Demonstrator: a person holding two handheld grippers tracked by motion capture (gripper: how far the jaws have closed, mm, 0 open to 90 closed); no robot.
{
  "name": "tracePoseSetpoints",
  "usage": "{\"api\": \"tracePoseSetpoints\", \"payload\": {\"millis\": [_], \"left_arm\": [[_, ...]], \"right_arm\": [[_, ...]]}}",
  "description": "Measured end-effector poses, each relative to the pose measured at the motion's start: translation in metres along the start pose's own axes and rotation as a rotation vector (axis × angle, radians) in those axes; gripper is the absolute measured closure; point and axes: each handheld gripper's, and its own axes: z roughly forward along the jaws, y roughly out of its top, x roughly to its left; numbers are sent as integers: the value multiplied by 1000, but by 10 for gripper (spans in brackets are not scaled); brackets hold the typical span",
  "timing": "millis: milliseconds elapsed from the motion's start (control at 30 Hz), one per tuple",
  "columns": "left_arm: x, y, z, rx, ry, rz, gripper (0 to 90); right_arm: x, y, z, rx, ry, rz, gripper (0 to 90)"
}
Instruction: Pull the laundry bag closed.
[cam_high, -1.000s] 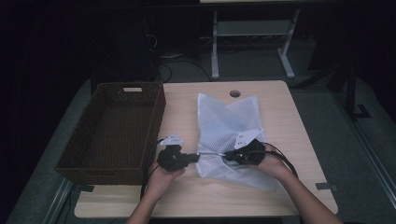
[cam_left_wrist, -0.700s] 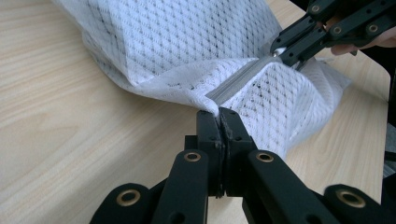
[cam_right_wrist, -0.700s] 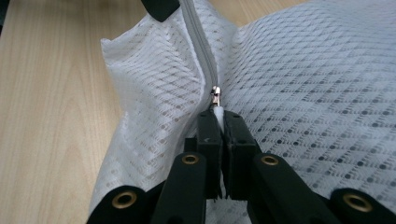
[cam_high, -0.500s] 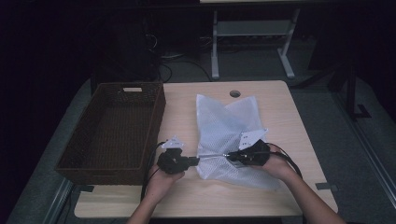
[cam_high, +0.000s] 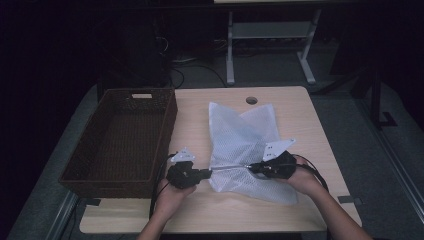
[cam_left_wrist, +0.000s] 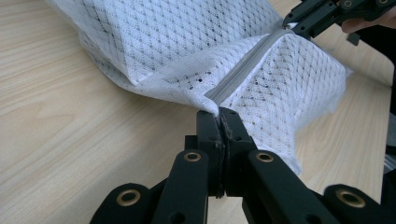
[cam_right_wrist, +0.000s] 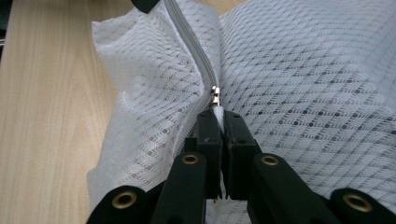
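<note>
White mesh bag: left hand-held gripper pinches its zipper end, right hand-held gripper clamps the metal pull.

One white mesh bag with one zipper, one wicker basket, one counter, and my two grippers: left, right.

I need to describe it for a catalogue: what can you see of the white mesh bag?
The white mesh bag lies rumpled on the wooden table, right of the wicker basket. Its grey zipper is stretched between two shut tools: the left tool pinches its end, the right tool grips the pull.
</note>
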Motion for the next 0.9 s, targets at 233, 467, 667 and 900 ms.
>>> {"api": "tracePoseSetpoints", "payload": {"millis": [233,467,667,900], "left_arm": [[1,-1,-1,-4,4,-5,890],[1,-2,-2,-4,9,-6,890],[2,-3,-3,-9,11,-12,890],[3,-3,-3,-2,19,-8,890]], "right_arm": [[-3,-3,-5,-7,-9,17,866],[-7,-13,-12,-19,-7,61,866],[-9,-19,-21,-32,-14,72,865],[-8,-23,-23,-13,-9,57,866]]}}
